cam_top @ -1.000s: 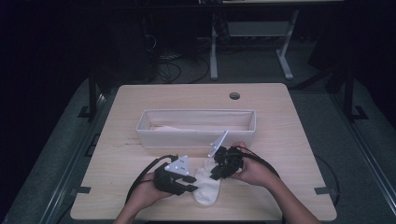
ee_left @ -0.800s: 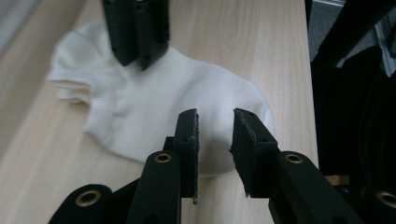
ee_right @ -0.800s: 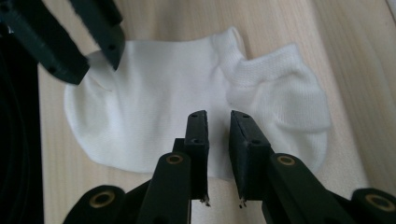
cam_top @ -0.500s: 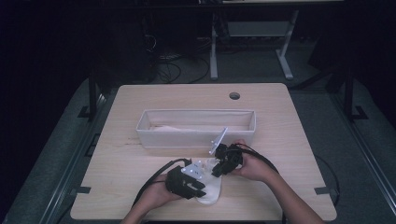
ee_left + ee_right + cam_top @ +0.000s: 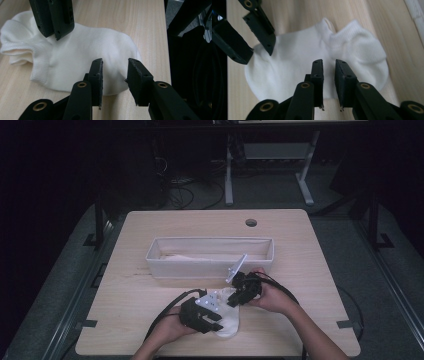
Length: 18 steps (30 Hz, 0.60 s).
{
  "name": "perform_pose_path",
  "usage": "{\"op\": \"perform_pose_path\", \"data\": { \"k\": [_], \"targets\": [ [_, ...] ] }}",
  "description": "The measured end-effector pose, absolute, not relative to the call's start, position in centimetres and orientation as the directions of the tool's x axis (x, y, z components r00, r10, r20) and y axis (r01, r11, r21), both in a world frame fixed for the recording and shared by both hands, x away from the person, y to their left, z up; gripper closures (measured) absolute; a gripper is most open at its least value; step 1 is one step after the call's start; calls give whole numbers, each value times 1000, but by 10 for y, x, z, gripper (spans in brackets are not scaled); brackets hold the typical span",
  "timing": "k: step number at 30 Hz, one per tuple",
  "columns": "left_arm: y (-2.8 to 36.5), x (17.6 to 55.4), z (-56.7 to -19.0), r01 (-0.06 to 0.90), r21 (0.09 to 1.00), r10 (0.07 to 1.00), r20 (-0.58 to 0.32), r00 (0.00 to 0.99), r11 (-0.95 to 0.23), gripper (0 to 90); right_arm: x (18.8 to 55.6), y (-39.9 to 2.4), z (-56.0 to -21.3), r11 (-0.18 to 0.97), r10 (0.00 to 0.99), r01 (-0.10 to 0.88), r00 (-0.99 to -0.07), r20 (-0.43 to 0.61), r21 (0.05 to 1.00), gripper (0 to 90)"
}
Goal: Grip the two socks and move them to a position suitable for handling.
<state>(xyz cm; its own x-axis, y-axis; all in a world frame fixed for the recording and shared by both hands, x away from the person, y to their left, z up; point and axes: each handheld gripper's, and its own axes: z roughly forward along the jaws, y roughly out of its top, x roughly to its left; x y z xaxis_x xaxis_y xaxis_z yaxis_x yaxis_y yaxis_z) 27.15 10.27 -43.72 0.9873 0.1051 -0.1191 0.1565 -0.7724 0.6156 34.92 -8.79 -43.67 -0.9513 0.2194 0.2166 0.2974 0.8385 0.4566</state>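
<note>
Sock (image 5: 82, 57) plain white, fine knit texture, with ribbed weave at the cuff; it lies on a table (image 5: 320, 265) of pale wood with faint straight grain lines. Left gripper (image 5: 114, 75) and right gripper (image 5: 329, 75) both black, jaws matte black with brass-coloured rivets at the pivots, and a light grey plate on top of each in the high view. Bin (image 5: 210, 265) on the table white, its inside bottom showing a pale tan; surrounding floor dark grey.
</note>
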Motion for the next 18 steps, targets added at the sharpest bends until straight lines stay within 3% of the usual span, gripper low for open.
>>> {"op": "perform_pose_path", "data": {
  "k": [7,18],
  "targets": [
    [99,269,-442,144,605,89,-119,989,-783,658,356,-71,-422,837,228,282,-959,170,469,793],
    [97,269,-447,141,597,80,-128,989,-790,654,372,-63,-442,844,273,331,-943,191,423,791]
  ]
}}
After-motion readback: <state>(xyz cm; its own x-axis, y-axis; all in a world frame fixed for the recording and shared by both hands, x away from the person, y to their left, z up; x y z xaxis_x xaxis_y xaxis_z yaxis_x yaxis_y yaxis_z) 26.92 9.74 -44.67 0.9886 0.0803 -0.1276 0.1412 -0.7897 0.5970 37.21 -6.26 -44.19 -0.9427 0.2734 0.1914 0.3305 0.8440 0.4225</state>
